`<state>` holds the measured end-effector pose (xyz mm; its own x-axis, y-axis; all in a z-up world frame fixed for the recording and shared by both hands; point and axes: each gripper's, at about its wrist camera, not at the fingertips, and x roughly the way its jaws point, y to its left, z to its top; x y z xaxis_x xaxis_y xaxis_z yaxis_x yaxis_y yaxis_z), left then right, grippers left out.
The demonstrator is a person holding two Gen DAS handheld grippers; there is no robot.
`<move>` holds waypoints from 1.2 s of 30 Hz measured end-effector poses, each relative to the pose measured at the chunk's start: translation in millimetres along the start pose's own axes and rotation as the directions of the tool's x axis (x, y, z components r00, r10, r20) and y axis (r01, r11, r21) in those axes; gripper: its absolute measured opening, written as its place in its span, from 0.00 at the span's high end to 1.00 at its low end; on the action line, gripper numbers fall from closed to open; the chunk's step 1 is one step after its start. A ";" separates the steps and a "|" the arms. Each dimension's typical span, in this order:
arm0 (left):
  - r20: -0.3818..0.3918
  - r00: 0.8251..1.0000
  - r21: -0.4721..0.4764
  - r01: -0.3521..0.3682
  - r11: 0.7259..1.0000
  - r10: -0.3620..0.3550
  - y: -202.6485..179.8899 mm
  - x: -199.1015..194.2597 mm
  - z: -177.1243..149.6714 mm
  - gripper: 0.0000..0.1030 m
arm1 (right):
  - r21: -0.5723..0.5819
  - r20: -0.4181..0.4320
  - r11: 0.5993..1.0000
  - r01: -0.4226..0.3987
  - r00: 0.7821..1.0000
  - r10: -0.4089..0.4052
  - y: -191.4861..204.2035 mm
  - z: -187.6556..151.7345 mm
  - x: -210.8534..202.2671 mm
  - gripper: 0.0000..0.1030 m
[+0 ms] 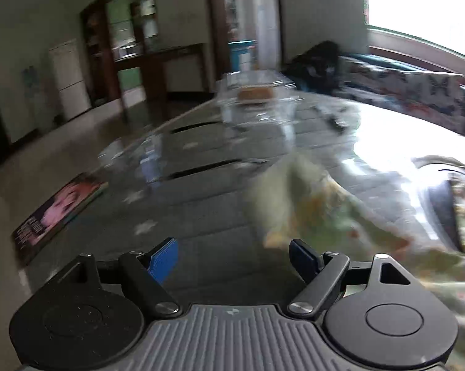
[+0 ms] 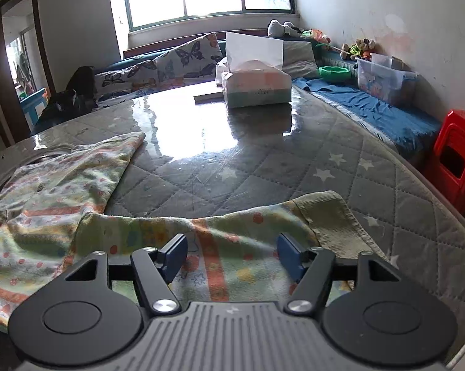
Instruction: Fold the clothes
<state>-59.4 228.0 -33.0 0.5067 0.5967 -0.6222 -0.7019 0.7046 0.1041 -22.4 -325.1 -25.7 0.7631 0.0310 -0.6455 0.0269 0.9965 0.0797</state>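
A pale patterned baby garment (image 2: 62,191) lies spread on the glass-topped table (image 2: 263,160), one sleeve (image 2: 263,225) stretched to the right. My right gripper (image 2: 232,253) is open just above that sleeve, fingers either side of its striped part. In the left wrist view, which is blurred, the garment (image 1: 340,213) lies to the right. My left gripper (image 1: 232,256) is open and empty over bare table, its right finger near the garment's edge.
A tissue box (image 2: 257,86) and a flat book (image 2: 207,95) sit at the table's far side. A clear plastic container (image 1: 257,99) and a picture book (image 1: 59,210) are on the left part. A red stool (image 2: 455,160) stands to the right, a cushioned bench (image 2: 371,114) behind.
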 end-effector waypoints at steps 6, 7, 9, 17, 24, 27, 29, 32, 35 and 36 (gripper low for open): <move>-0.013 1.000 -0.010 0.024 1.000 -0.024 11.5 -7.1 -1.8 0.21 | -0.004 -0.001 1.000 0.006 1.000 -0.006 3.3 -2.3 -3.9 0.35; -0.007 0.999 0.000 0.049 0.999 -0.049 6.7 -11.3 -0.9 0.21 | -0.003 -0.002 1.000 0.005 1.000 -0.005 3.6 -2.5 -4.7 0.35; -0.002 0.994 0.030 0.109 0.994 -0.109 -6.9 -19.7 -0.5 0.21 | -0.018 -0.006 1.000 0.008 1.000 -0.008 4.8 -2.4 -3.8 0.35; -0.047 0.932 0.188 0.361 0.913 -0.359 -77.1 -49.9 -12.8 0.21 | -0.094 -0.001 0.996 -0.003 1.000 0.003 16.1 9.2 8.4 0.27; -0.094 0.847 0.332 0.523 0.785 -0.524 -134.7 -74.2 -23.8 0.22 | -0.162 0.002 0.983 -0.083 0.996 0.085 42.7 29.5 11.0 0.28; -0.110 0.833 0.378 0.539 0.753 -0.542 -150.2 -74.0 -29.1 0.22 | -0.181 -0.015 0.974 -0.134 0.991 0.133 59.3 39.4 21.8 0.35; -0.122 0.830 0.400 0.543 0.739 -0.544 -158.6 -71.4 -32.8 0.22 | -0.191 -0.030 0.969 -0.158 0.988 0.155 69.4 45.0 31.4 0.41; -0.141 0.834 0.404 0.540 0.738 -0.533 -163.8 -62.4 -35.3 0.22 | -0.204 -0.053 0.960 -0.194 0.981 0.187 84.7 53.3 45.8 0.51; -0.153 0.831 0.397 0.548 0.736 -0.535 -165.2 -54.4 -36.0 0.21 | -0.217 -0.076 0.949 -0.229 0.973 0.218 100.0 61.7 60.3 0.57; -0.152 0.830 0.395 0.549 0.736 -0.537 -164.4 -52.9 -35.7 0.21 | -0.216 -0.083 0.948 -0.232 0.972 0.219 102.3 63.3 64.7 0.61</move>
<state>11.4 66.9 -44.9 0.7212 0.0582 -0.6903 -0.0409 0.9983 0.0415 70.6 -226.1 -11.3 0.6944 0.2550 -0.6729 -0.2910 0.9547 0.0614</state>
